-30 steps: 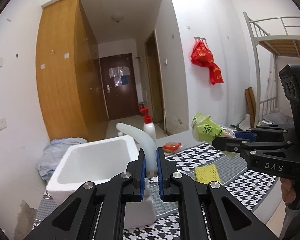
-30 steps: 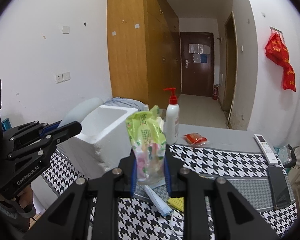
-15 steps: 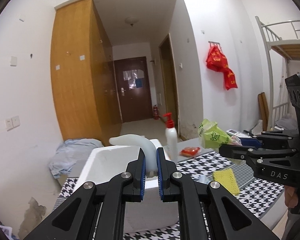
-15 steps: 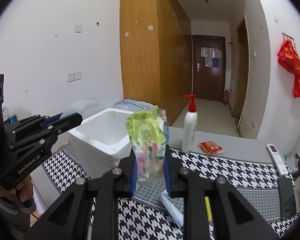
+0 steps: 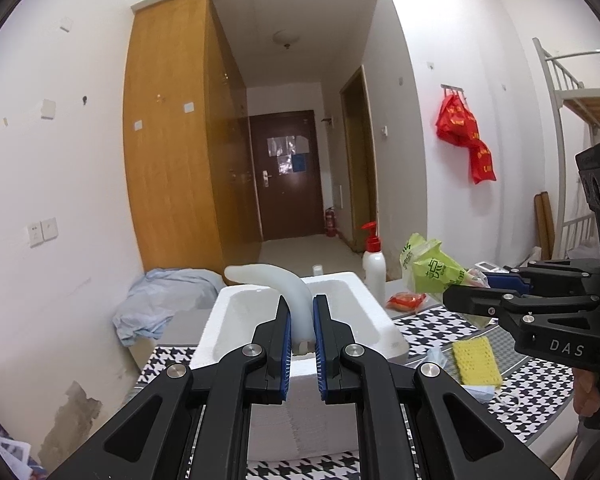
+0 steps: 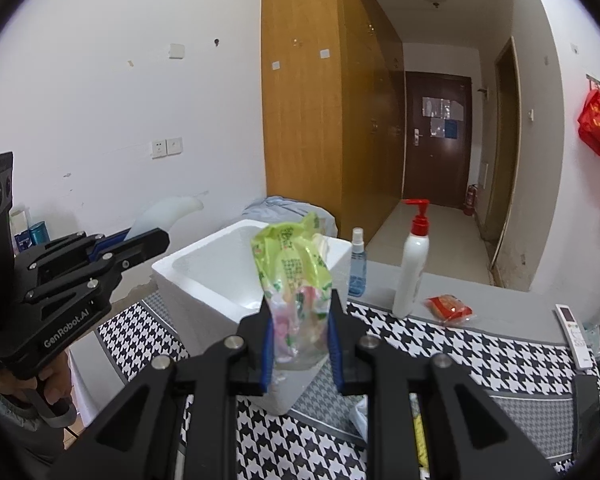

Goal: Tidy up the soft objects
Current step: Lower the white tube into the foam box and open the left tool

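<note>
We hold two black grippers above a table spread with a houndstooth cloth (image 6: 480,356). Our left gripper (image 5: 300,330) has its blue pads pinched tight on one curved, milky-white soft tube (image 5: 284,288), whose free end arches up and to the left over the one white foam box (image 5: 372,320) that stands on the cloth. Our right gripper (image 6: 299,340) is clamped on one green-topped plastic packet (image 6: 294,280) with clear lower sides showing pink and white contents; the packet stands upright between the pads, in front of the near corner of the same foam box (image 6: 204,268), whose cavity looks bare where we can see it. Beyond the box we count two bottles on the grey strip of table: one small blue spray bottle (image 6: 357,264) and one white pump bottle (image 6: 411,276) with a red head, side by side but apart. Near the pump bottle lies one small red packet (image 6: 448,309). At the right edge of the table rests one white remote control (image 6: 576,330). From the left wrist we also see one yellow sponge (image 5: 476,362) lying flat on the cloth below the right gripper, with a crumpled pale wrapper (image 5: 436,360) just beside it. One bundle of pale blue fabric (image 5: 160,300) sits heaped against the wall behind the box, and one red bag (image 5: 466,140) hangs from a hook.
</note>
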`<state>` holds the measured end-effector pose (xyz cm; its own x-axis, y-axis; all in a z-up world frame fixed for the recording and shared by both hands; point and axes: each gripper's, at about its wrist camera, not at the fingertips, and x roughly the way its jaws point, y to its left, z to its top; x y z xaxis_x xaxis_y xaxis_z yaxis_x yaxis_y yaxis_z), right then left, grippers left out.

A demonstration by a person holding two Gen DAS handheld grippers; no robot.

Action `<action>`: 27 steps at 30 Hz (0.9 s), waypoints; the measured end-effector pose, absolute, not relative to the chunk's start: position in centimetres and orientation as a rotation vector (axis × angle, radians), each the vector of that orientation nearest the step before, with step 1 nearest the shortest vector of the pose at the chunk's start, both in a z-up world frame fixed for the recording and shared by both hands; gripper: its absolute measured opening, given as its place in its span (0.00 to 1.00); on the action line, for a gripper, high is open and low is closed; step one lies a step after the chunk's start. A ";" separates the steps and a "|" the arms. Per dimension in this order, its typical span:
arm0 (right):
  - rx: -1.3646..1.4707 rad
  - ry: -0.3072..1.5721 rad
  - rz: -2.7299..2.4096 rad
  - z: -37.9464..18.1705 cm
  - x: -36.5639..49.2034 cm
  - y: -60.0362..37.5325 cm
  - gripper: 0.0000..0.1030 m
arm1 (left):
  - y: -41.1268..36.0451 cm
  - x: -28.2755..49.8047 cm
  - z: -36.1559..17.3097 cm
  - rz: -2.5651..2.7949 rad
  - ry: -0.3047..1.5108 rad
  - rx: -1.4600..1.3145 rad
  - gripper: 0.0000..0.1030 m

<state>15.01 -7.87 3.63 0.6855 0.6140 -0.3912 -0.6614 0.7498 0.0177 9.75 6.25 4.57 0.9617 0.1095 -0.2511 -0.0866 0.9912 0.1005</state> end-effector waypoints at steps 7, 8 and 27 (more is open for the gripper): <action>-0.132 0.395 0.742 3.6 15.4 -6.5 0.26 | 7.3 9.8 4.6 0.123 0.265 0.087 0.10; -0.135 0.396 0.745 3.5 15.4 -6.3 0.26 | 7.4 9.9 4.7 0.125 0.267 0.084 0.10; -0.139 0.398 0.714 3.6 16.1 -6.2 0.26 | 7.6 12.8 4.7 0.070 0.297 0.081 0.10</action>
<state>16.11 -6.17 3.57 0.6845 0.6091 -0.4005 -0.6613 0.7501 0.0105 12.84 7.61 4.67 0.9537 0.0806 -0.2897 -0.0567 0.9943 0.0898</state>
